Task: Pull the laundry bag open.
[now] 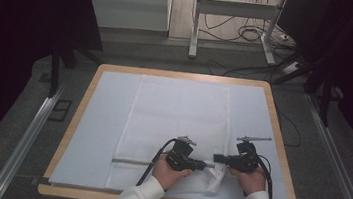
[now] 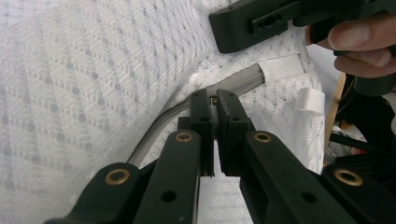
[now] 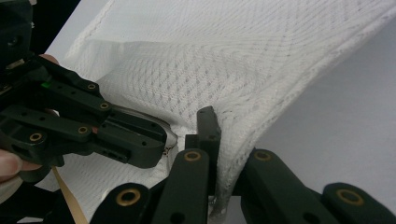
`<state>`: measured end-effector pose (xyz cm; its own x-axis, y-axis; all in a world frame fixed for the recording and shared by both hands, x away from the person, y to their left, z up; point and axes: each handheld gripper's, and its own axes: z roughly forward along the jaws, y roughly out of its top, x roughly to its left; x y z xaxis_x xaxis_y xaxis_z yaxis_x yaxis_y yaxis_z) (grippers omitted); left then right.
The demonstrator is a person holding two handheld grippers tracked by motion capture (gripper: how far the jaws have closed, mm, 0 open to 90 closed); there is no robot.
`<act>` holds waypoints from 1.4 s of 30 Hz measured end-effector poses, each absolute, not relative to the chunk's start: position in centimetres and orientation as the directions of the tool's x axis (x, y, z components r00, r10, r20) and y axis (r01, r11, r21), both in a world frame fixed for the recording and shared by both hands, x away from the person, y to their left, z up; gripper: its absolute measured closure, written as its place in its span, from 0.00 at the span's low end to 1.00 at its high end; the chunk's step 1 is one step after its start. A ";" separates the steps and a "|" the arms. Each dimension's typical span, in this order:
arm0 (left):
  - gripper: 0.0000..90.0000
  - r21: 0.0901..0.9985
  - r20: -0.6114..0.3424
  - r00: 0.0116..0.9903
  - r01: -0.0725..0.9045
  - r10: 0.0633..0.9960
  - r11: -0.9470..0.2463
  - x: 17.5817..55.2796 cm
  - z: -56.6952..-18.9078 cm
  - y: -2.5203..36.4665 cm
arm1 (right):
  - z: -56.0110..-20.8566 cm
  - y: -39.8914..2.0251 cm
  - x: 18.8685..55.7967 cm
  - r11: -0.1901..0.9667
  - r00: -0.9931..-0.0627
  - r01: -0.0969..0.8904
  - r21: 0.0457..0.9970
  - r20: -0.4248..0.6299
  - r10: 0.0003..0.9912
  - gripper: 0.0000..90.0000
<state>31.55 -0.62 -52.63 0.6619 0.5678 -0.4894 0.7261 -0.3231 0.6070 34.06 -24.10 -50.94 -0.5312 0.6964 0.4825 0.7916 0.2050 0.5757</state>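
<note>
Near the table's front edge I have my left gripper (image 2: 214, 100) pinched on the small zipper pull (image 2: 213, 99) of the white mesh bag (image 1: 177, 119), and my right gripper (image 3: 215, 122) clamped on the bag's corner fabric just beside it; the bag lies flat on the pale mat (image 1: 101, 121)

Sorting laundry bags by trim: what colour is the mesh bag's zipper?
Grey zipper on the white mesh bag; left gripper view.
</note>
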 end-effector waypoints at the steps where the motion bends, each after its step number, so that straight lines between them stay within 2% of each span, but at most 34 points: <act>1: 0.96 0.607 -0.488 0.663 0.725 0.567 -0.325 31.5 -52.6 -0.6 | -51.0 -24.1 34.1 0.205 -0.531 0.792 0.575 0.483 0.697 0.98; 42: 0.96 0.599 -0.475 0.649 0.733 0.594 -0.321 31.2 -52.6 2.1 | -51.0 -24.1 33.9 0.188 -0.524 0.792 0.581 0.489 0.697 0.99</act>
